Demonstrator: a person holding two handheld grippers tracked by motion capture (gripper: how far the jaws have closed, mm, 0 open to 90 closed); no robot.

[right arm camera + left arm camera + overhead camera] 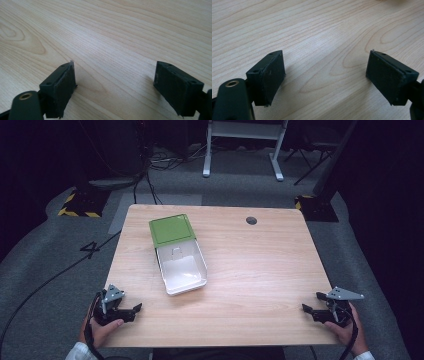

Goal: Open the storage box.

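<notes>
Both tools rest at the near table corners, nothing between their jaws. The left gripper has its jaws spread wide over bare wooden table, and the right gripper is spread the same way. The likely target, a white plastic container with its green lid slid partly back, lies well ahead of the left jaws and far off to the side of the right ones. A good approach would probably keep the jaws wide and square to the container's walls before closing
</notes>
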